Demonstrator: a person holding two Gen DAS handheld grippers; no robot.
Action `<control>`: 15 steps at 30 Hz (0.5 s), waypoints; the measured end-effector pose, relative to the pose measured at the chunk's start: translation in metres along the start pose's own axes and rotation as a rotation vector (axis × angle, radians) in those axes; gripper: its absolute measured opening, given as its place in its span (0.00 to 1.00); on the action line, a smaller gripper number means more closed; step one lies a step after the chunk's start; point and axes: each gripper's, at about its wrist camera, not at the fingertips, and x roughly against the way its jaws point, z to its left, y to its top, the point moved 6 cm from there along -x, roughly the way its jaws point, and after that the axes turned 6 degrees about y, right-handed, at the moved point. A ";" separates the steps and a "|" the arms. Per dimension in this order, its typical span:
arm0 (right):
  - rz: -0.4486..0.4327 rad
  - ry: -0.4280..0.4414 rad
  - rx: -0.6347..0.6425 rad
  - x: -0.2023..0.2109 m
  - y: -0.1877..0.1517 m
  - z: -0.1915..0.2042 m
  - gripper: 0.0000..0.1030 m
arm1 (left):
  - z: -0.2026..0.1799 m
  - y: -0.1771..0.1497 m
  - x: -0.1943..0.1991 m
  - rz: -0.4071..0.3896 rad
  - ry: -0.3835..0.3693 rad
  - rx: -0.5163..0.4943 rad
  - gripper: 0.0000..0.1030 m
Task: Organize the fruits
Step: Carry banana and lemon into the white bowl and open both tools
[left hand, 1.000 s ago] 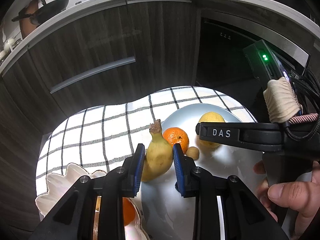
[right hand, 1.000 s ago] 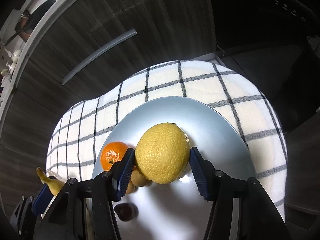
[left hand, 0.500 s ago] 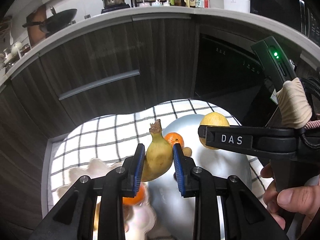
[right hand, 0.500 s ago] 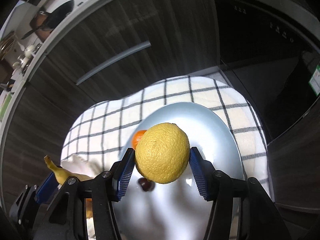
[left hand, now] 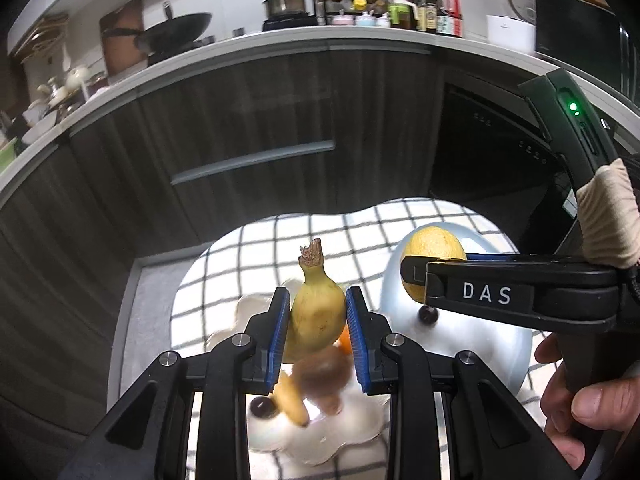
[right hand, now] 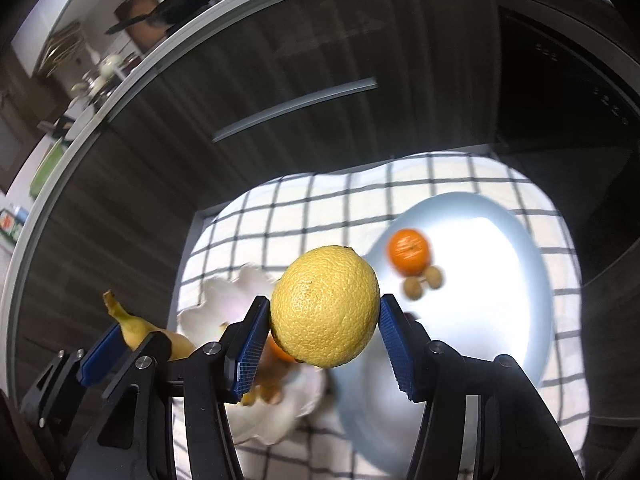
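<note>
My left gripper (left hand: 318, 326) is shut on a small yellow banana (left hand: 316, 312), stem up, held in the air over a white scalloped bowl (left hand: 316, 436) that holds a brown fruit, a dark cherry and a yellow piece. My right gripper (right hand: 320, 334) is shut on a large yellow lemon (right hand: 325, 306), lifted above the left rim of a pale blue plate (right hand: 488, 272). On that plate lie a mandarin (right hand: 409, 251) and two small brown fruits (right hand: 424, 282). The right gripper with the lemon (left hand: 434, 244) also shows at the right of the left wrist view.
A black-and-white checked cloth (right hand: 320, 208) covers the small table under bowl and plate. Dark wooden cabinets (left hand: 248, 120) with a bar handle stand right behind. A kitchen counter (left hand: 280, 40) above carries a wok, pots and bottles. A person's hand (left hand: 576, 396) grips the right tool.
Both grippers have risen and pulled back with their fruit. The lemon has left the plate and now hangs over its left rim. The white bowl has come into view under both grippers.
</note>
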 end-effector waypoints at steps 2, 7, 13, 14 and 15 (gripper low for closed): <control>0.016 0.009 0.011 -0.005 -0.005 0.009 0.54 | 0.009 -0.007 -0.001 0.010 0.002 0.007 0.28; 0.064 0.008 0.027 -0.022 -0.018 0.021 0.54 | 0.022 -0.022 -0.012 0.044 -0.004 0.031 0.28; 0.114 0.005 0.029 -0.035 -0.037 0.028 0.54 | 0.028 -0.036 -0.025 0.072 -0.033 0.039 0.28; 0.125 0.007 0.022 -0.038 -0.041 0.027 0.54 | 0.029 -0.039 -0.026 0.075 -0.038 0.039 0.28; 0.135 0.008 0.014 -0.041 -0.044 0.027 0.54 | 0.030 -0.041 -0.028 0.078 -0.044 0.039 0.28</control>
